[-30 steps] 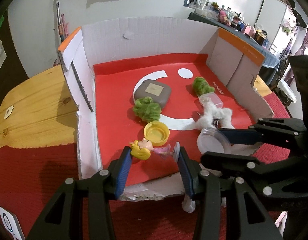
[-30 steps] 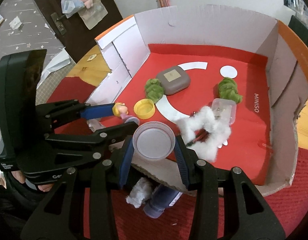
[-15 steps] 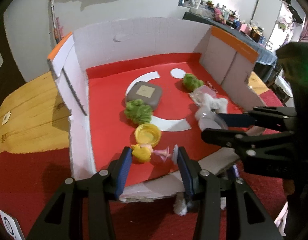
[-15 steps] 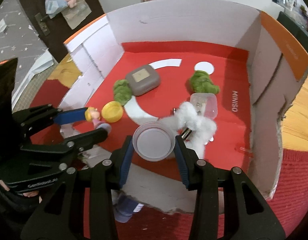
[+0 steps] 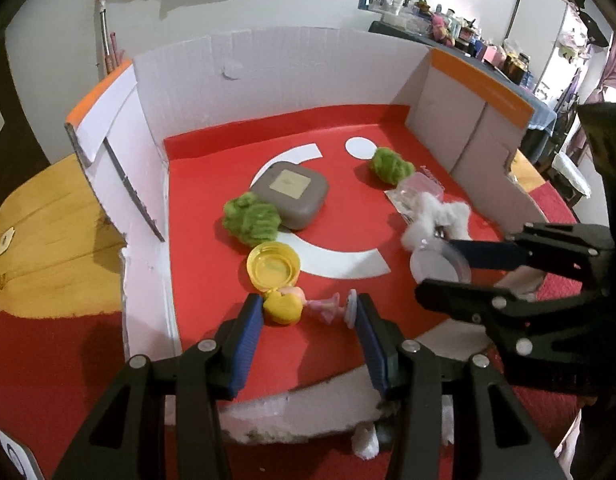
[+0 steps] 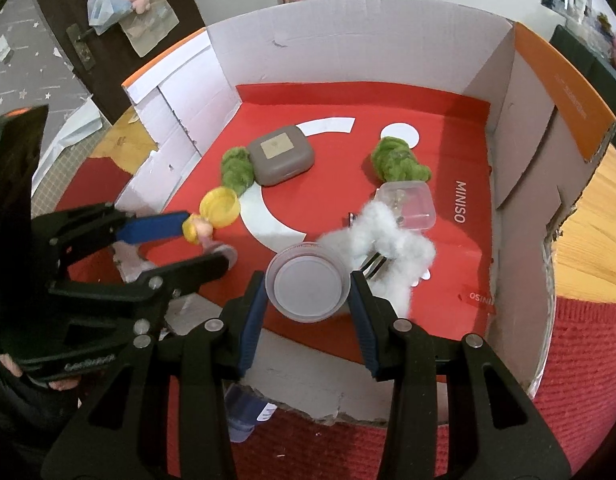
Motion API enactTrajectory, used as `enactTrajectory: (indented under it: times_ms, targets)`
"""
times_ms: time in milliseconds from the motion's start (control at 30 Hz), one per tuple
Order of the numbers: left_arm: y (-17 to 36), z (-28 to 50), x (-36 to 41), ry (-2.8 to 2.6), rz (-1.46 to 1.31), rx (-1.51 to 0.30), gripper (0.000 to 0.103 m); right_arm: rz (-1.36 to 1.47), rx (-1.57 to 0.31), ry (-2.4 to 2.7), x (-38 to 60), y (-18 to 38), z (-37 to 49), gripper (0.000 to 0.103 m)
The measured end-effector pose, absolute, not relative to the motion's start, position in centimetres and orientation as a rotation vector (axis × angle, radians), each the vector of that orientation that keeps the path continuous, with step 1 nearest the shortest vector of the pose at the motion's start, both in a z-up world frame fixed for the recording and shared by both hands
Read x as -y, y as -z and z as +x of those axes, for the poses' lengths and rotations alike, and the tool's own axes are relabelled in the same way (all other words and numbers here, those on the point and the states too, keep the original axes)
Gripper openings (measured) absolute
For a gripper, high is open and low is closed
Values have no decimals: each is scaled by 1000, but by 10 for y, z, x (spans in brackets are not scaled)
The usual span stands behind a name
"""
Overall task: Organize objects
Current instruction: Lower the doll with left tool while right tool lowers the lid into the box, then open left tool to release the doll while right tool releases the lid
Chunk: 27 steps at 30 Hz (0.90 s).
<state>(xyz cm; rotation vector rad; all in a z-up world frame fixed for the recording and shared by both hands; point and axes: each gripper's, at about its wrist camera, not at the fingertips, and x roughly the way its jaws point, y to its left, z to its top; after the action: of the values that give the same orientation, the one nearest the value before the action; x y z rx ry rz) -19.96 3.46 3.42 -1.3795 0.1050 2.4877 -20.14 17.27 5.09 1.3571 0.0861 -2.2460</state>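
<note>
My left gripper (image 5: 308, 312) is shut on a small doll (image 5: 296, 307) with yellow hair and a pink dress, held lengthwise just over the red floor of the cardboard box (image 5: 268, 76). It also shows in the right wrist view (image 6: 202, 232). My right gripper (image 6: 308, 292) is shut on a round clear plastic lid (image 6: 308, 282), held over the box's near right part beside a white cotton wad (image 6: 388, 240). The lid also shows in the left wrist view (image 5: 438, 266).
In the box lie a yellow cap (image 5: 273, 266), two green fluffy clumps (image 5: 250, 220) (image 5: 390, 164), a grey square case (image 5: 292, 194) and a clear small container (image 6: 408, 204). The box stands on a red cloth (image 6: 580, 360) over a wooden table (image 5: 40, 232).
Both grippers have moved forward into the box with the doll and the lid still held. The lid now sits nearer the cotton wad.
</note>
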Motion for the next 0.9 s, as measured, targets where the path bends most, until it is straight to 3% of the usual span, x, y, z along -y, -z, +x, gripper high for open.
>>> enactTrajectory:
  times_ms: [900]
  targets:
    - [-30, -204, -37, -2534, -1381, -124, 49, 1337, -92, 2301, -174, -50, -204, 40]
